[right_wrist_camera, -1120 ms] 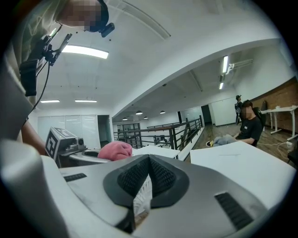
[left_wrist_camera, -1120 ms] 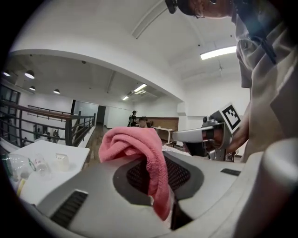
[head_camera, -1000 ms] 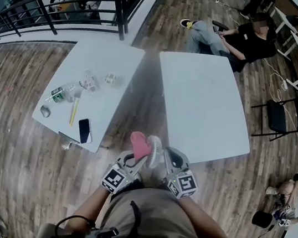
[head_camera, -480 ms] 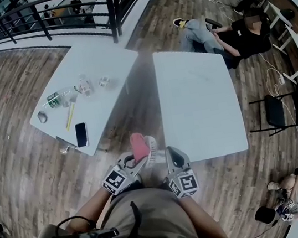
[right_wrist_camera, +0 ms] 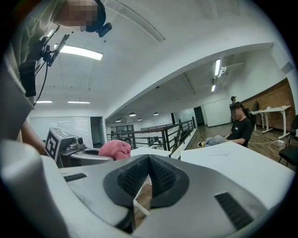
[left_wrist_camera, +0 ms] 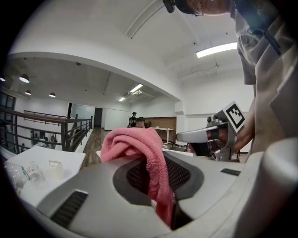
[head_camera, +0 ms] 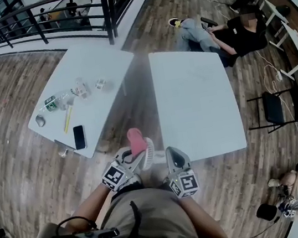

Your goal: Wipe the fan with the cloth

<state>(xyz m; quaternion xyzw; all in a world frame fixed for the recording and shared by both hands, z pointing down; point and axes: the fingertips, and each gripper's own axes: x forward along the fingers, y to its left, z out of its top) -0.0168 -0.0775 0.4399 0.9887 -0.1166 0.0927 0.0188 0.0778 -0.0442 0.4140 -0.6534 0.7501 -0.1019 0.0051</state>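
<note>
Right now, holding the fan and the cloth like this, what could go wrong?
One: the fan hangs in the air over the wood floor, and the right gripper seems shut on only a thin white part of it, so wiping pressure could twist it loose and drop it. Two: the left gripper pinches the pink cloth by one fold, so the loose bunch may snag or slip out.

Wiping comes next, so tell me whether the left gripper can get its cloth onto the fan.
Probably yes. The left gripper is shut on the pink cloth, which sits right beside the white fan with nothing between them; contact can't be confirmed.
</note>
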